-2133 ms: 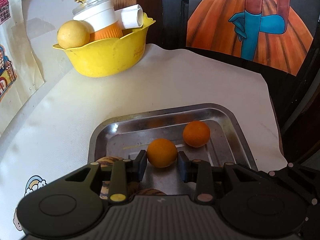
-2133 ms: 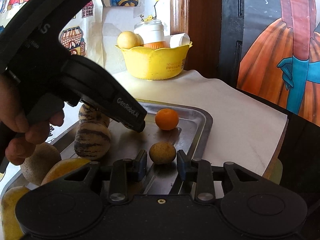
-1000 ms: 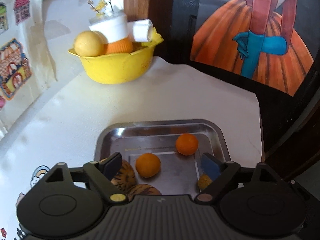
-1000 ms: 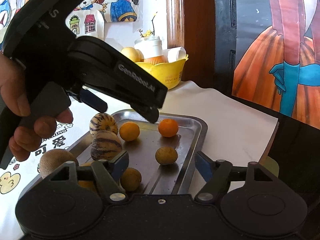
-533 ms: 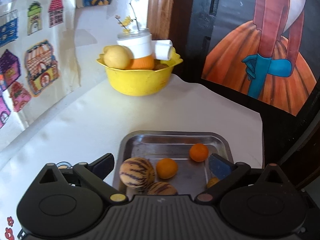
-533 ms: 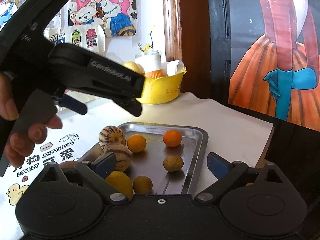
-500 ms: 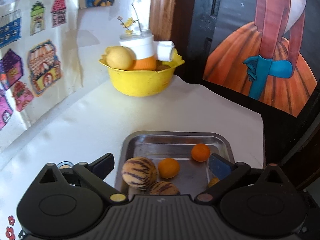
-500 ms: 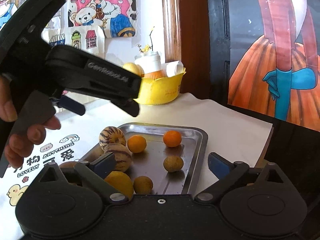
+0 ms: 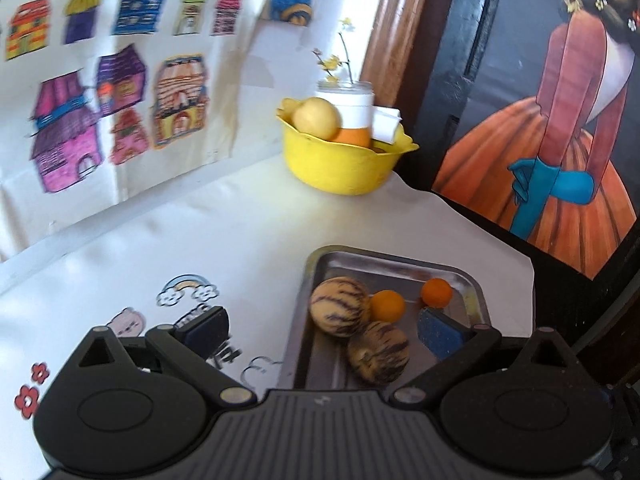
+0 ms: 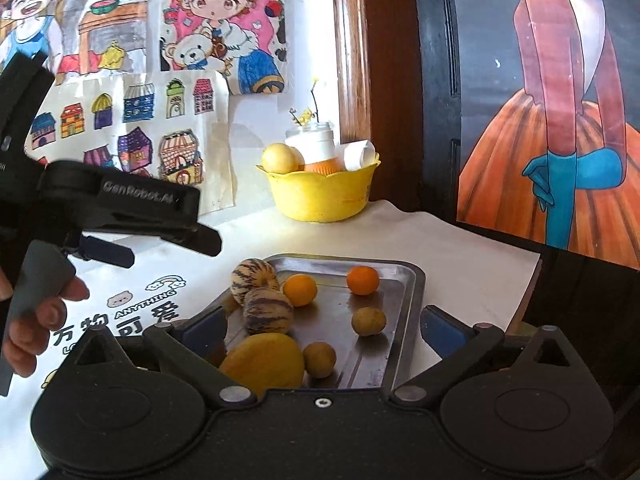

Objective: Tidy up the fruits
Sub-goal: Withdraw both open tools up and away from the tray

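Both your grippers are spread wide and empty, their jaws just opened: left gripper (image 9: 322, 330), right gripper (image 10: 322, 330). The fruits lie on the tray (image 10: 412, 280): two striped melons (image 10: 267, 310), touching, two oranges (image 10: 300, 289), two brown fruits (image 10: 368, 321) and a mango (image 10: 264, 362). The round ones could roll if nudged by a jaw. Only the mango has a long axis; it runs across the tray's near end.

Two striped melons (image 10: 256, 288) touch at the metal tray's (image 10: 412, 292) left. Two oranges (image 10: 300, 289) lie farther back. Brownish fruits (image 10: 368, 321) lie nearer.
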